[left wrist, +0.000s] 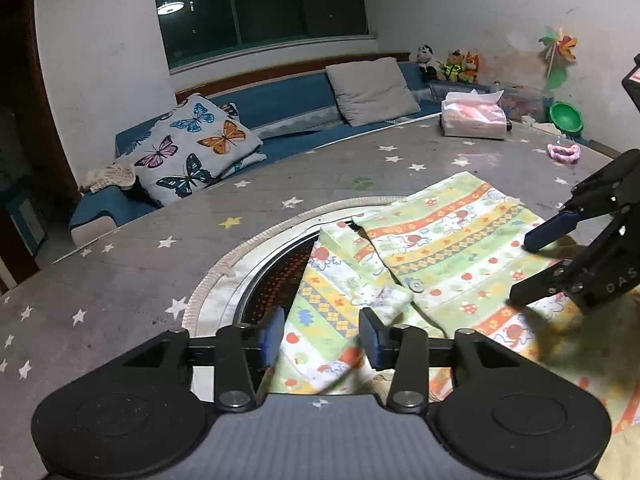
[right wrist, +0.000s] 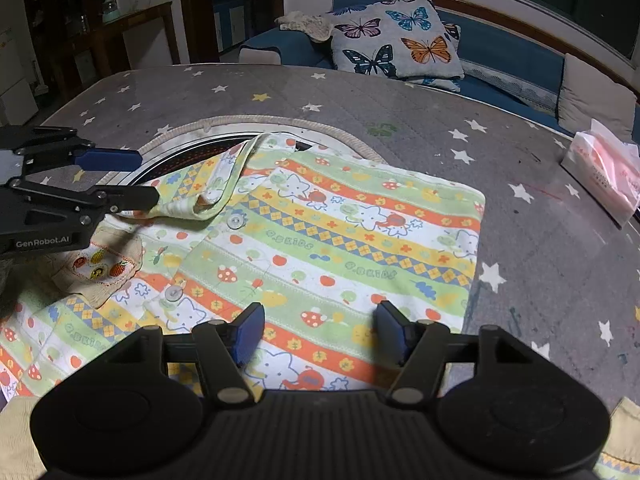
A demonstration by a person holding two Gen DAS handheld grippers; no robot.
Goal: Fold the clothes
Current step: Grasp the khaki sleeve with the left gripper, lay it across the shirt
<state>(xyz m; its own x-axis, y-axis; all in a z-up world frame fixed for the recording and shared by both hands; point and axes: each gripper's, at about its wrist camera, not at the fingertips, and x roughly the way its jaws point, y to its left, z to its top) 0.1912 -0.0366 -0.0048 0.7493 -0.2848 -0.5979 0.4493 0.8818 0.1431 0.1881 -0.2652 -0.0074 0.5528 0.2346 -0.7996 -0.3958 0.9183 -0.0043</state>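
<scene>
A child's striped shirt [right wrist: 340, 232] with cat and apple prints and buttons lies spread on the grey star-patterned table; it also shows in the left wrist view [left wrist: 440, 264]. My left gripper [left wrist: 322, 336] is open over the shirt's left part, with cloth lying between its fingers; in the right wrist view it [right wrist: 140, 176] stands at the shirt's collar flap. My right gripper [right wrist: 320, 332] is open just above the shirt's near edge; in the left wrist view it [left wrist: 520, 272] hovers over the shirt's right side.
A beige embroidered cloth [right wrist: 100, 268] lies on the shirt's left part. A round rimmed opening [left wrist: 248, 268] sits in the table under the shirt's far edge. A tissue pack [left wrist: 474, 118], a pink ring [left wrist: 564, 154] and a green bowl [left wrist: 566, 116] stand far right. A blue sofa with a butterfly pillow [left wrist: 192, 148] is behind.
</scene>
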